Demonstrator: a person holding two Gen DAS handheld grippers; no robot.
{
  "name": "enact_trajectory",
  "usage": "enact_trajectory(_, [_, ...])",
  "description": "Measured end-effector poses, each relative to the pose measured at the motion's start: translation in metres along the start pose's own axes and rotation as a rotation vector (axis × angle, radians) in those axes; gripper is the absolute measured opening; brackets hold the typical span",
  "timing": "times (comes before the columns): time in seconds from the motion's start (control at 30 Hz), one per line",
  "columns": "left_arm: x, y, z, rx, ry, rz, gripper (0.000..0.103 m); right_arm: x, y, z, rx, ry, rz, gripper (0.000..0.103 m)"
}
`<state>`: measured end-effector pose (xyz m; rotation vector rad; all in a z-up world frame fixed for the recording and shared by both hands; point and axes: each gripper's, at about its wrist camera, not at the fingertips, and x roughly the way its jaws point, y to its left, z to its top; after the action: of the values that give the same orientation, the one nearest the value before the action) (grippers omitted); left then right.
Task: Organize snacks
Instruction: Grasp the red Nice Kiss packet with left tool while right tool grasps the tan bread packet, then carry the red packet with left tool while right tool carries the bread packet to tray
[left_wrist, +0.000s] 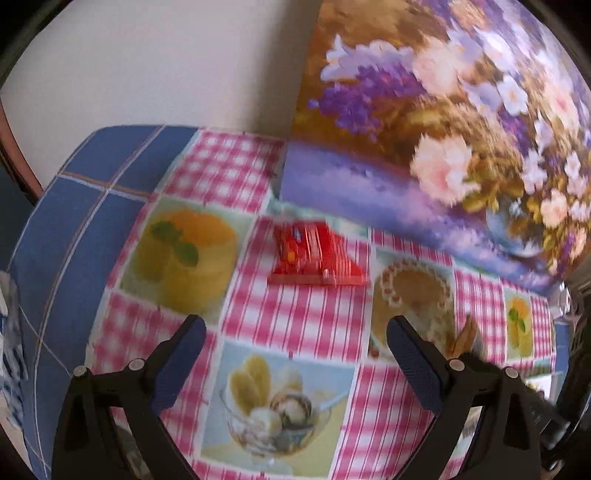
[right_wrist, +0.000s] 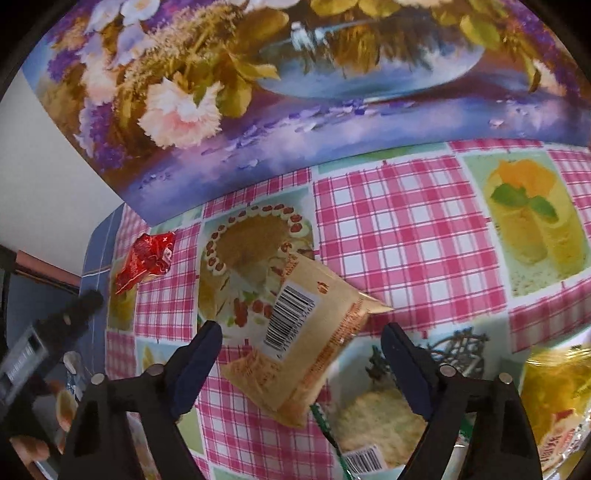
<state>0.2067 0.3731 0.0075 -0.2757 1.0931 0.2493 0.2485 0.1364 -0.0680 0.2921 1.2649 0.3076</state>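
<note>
Left gripper (left_wrist: 295, 328) was spread wide before the red snack packet (left_wrist: 314, 254); right gripper (right_wrist: 301, 332) was spread wide over the beige snack packet (right_wrist: 306, 332), holding nothing

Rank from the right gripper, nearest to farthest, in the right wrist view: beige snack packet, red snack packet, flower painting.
1. beige snack packet: lying between the open fingers of the right gripper.
2. red snack packet: far left, on the tablecloth.
3. flower painting: propped along the table's back.

Open bench (left_wrist: 295, 317) lies before the red packet (left_wrist: 314, 254); the floral panel (left_wrist: 424, 110) walls the back edge. The beige packet (right_wrist: 306, 343) fills the mid-bench.
</note>
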Motion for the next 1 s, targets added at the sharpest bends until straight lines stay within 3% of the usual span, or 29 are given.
enact_trajectory(0.1, [0.001, -0.004, 0.016, -0.005, -0.045, -0.006, 0.097, 0.007, 0.003, 0.001, -0.004, 0.012, -0.009, 0.088])
enact_trajectory(0.2, [0.016, -0.008, 0.028, -0.011, -0.04, 0.0, 0.094, 0.013, 0.007, 0.002, -0.016, 0.018, -0.031, 0.086])
enact_trajectory(0.27, [0.028, -0.011, 0.034, -0.014, -0.027, 0.007, 0.077, 0.016, 0.009, 0.003, -0.025, 0.019, -0.042, 0.086])
enact_trajectory(0.4, [0.047, -0.017, 0.04, -0.003, -0.002, 0.044, 0.074, 0.022, 0.016, 0.005, -0.052, 0.011, -0.071, 0.083])
enact_trajectory(0.47, [0.056, -0.018, 0.041, -0.009, 0.019, 0.048, 0.055, 0.024, 0.019, 0.005, -0.066, 0.006, -0.081, 0.077])
enact_trajectory(0.53, [0.064, -0.016, 0.039, -0.029, 0.036, 0.034, 0.052, 0.024, 0.021, 0.005, -0.077, 0.002, -0.079, 0.064])
enact_trajectory(0.63, [0.064, -0.017, 0.035, -0.017, 0.016, 0.046, 0.048, 0.024, 0.021, 0.004, -0.085, -0.004, -0.077, 0.053])
enact_trajectory(1.0, [0.032, -0.019, -0.002, -0.052, -0.033, 0.003, 0.042, 0.002, 0.016, -0.011, -0.097, -0.018, -0.028, 0.043])
